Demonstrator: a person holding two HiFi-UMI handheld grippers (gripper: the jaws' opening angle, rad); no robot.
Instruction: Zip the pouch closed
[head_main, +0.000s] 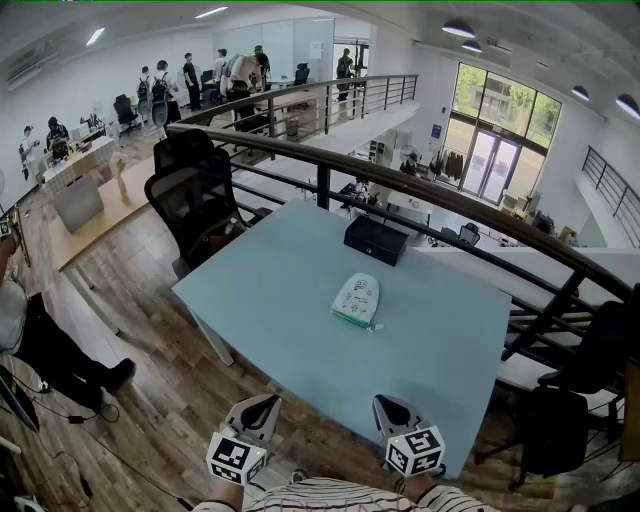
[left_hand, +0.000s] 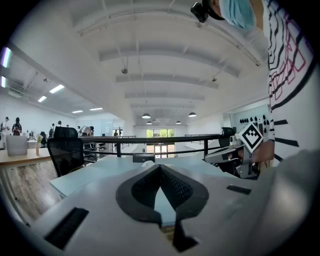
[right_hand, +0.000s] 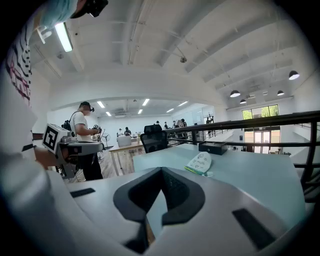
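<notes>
A small white and green pouch (head_main: 357, 300) lies flat near the middle of the pale blue table (head_main: 280, 320); the right gripper view shows the pouch (right_hand: 199, 163) ahead and to the right. My left gripper (head_main: 262, 408) hovers at the table's near edge, jaws shut and empty, well short of the pouch. My right gripper (head_main: 392, 410) sits beside it, also shut with nothing held. In the left gripper view the left gripper (left_hand: 160, 167) has its tips meeting, and the right gripper (right_hand: 161, 171) shows the same in its own view.
A black box (head_main: 375, 240) stands at the table's far side, behind the pouch. A black railing (head_main: 420, 195) runs behind the table, with a drop beyond. Black office chairs (head_main: 195, 195) stand at the left. Several people are at desks far back left.
</notes>
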